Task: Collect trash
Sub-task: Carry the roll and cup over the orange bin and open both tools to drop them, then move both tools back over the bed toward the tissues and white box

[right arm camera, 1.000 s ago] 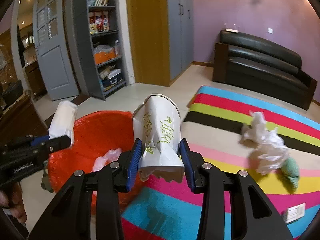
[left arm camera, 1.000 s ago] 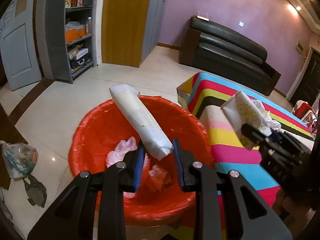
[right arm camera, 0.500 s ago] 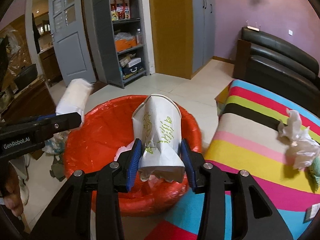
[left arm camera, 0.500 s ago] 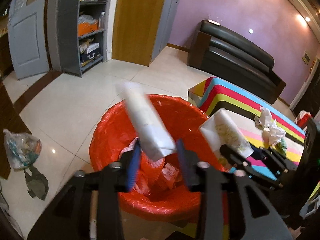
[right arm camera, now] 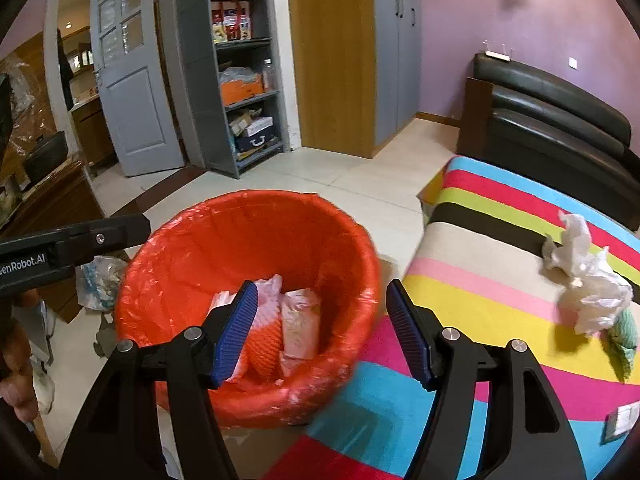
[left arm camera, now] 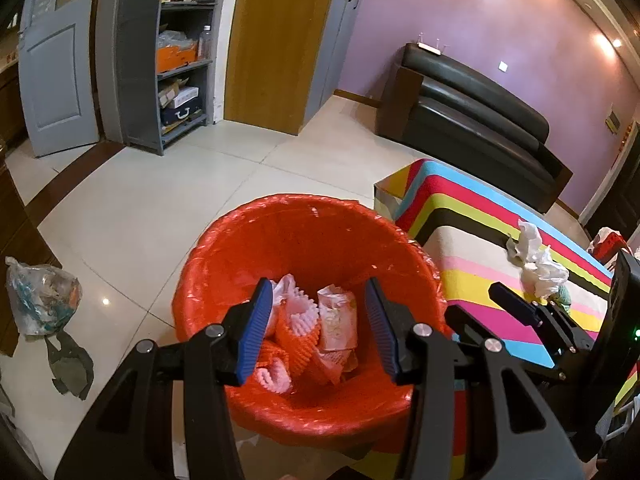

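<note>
Right now the trash [left arm camera: 320,328] sits in the bottom of the red-lined bin [left arm camera: 308,240]: white crumpled paper, a flattened printed paper cup, orange foam netting, all loose in a pile. Bin is directly ahead of and below both grippers.

Left gripper [left arm camera: 318,322]: jaws apart, nothing between the blue pads, hovering over the bin's near rim. Its jaws have just been opening, and the gap is bare. Right gripper [right arm camera: 322,326]: jaws also apart and empty, have just been opening, left finger over the bin interior, right finger past the bin's rim towards the striped cloth [right arm camera: 500,292].

More trash not yet collected: a crumpled white tissue wad [right arm camera: 588,280] lies on the striped cloth, ahead and to the right of the right gripper, well apart from it. A green knitted item [right arm camera: 626,332] touches its near side. Small card [right arm camera: 620,420] on the cloth near the right edge.

Left of the left gripper, on the tiled floor [left arm camera: 160,200]: a clear plastic bag [left arm camera: 42,300] of rubbish. Far ahead: grey shelf unit [right arm camera: 240,72], black sofa [right arm camera: 552,120].
</note>
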Tool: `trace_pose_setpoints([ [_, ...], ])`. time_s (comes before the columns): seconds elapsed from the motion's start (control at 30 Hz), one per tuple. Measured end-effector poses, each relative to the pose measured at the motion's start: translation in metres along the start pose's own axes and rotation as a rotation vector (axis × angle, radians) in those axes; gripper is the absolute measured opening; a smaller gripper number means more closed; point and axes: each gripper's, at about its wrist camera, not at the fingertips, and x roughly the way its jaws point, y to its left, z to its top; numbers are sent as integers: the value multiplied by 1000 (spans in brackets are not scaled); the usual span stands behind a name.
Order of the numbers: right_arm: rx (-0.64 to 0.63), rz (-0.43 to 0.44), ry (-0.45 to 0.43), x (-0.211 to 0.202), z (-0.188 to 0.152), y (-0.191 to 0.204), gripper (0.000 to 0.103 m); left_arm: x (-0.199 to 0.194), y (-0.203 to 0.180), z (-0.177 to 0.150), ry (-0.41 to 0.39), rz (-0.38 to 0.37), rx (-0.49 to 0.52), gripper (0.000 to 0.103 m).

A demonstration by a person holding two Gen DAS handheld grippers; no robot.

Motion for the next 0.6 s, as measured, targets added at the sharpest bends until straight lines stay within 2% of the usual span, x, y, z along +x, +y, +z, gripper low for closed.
trace_pose_setpoints([
  [0.6, 78, -163, -19, -39, -12, -89, 64, 24, -67, 5, 8, -63, 58, 48],
])
